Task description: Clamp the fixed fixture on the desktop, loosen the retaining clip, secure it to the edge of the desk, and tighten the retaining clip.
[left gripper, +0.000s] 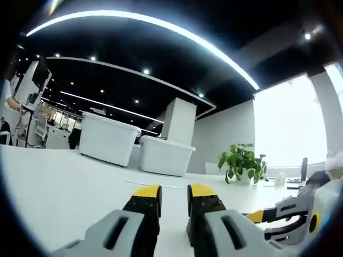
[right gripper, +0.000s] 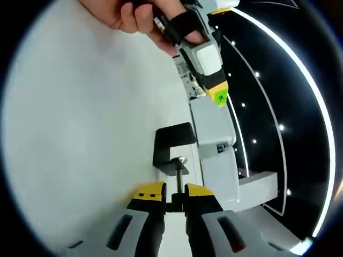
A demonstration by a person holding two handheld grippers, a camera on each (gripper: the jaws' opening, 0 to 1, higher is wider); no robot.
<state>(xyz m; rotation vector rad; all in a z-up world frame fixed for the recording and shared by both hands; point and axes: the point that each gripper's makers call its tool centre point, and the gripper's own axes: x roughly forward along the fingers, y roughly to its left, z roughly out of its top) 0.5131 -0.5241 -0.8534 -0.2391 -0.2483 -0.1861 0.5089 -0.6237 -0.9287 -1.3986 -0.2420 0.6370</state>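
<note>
Now, low in the right gripper view, my right gripper (right gripper: 175, 194) pinches the black clamp's (right gripper: 172, 148) screw handle at centre frame on the desk edge (right gripper: 80, 134); my left gripper (left gripper: 174, 194) sits slightly parted, holding nothing.

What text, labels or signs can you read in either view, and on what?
No words or numbers can be read in either view.
Green mark on the left tongs' yellow tip: too small and blurred to read.
Clamp, desk, white bins and plant pot: no visible lettering.
</note>
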